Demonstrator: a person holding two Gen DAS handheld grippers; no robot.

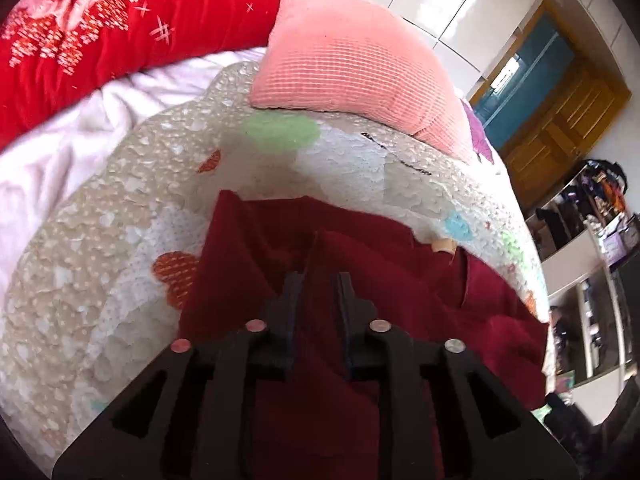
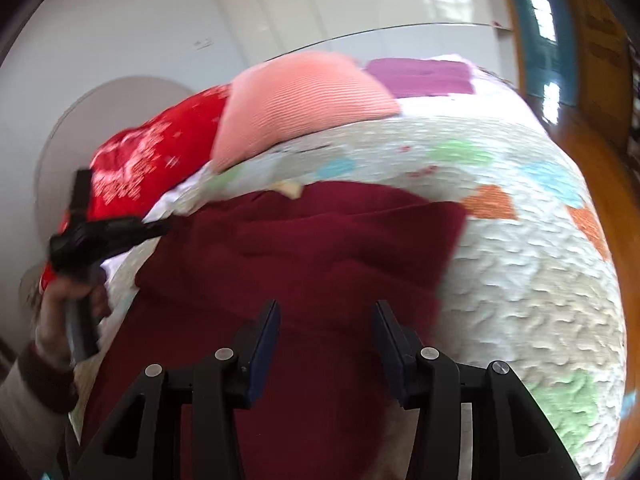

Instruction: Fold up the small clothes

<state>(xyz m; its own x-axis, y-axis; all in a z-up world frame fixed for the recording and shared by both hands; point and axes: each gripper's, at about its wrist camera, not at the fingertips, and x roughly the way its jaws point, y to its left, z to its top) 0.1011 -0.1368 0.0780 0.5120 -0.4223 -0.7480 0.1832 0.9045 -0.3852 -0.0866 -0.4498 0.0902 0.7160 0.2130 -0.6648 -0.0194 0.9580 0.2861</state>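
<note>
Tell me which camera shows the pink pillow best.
The left wrist view: the pink pillow is sharp there, its woven grid texture clear, lying on the patterned quilt beside the red blanket. The right wrist view shows it smaller and motion-blurred.

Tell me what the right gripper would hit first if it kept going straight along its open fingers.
Most likely the dark red garment: it fills the gap ahead of the right gripper, whose jaws stand open. The patterned quilt lies beneath and beyond it. Blur and fisheye leave depth uncertain.
</note>
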